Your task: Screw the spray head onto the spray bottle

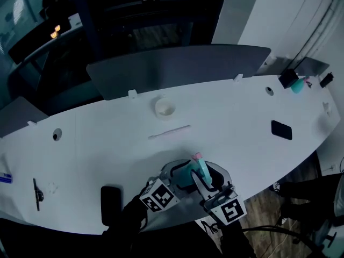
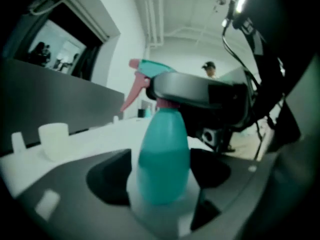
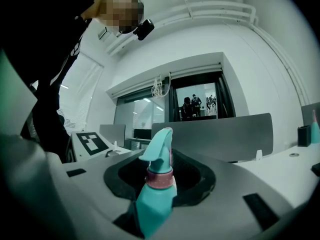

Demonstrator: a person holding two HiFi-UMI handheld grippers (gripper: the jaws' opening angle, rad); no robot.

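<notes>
A teal spray bottle (image 1: 187,175) with a pink collar (image 3: 159,180) and a teal-and-pink spray head (image 2: 141,76) on top stands upright at the table's near edge, between both grippers. My left gripper (image 1: 179,174) is open. Its dark pads (image 2: 107,176) flank the bottle's belly (image 2: 163,156) with slim gaps on either side. My right gripper (image 1: 207,177) is shut on the spray head (image 3: 159,149) at about collar height, and in the left gripper view its jaw crosses in front of the neck. Whether the bottle's base rests on the table is hidden.
On the white table (image 1: 97,149) lie a white cup (image 1: 164,107), a thin pale tube (image 1: 169,132), a flat black slab (image 1: 281,129) to the right, a black object (image 1: 110,204) near my left hand and a pen (image 1: 36,193). A grey partition (image 1: 177,69) runs along the far edge.
</notes>
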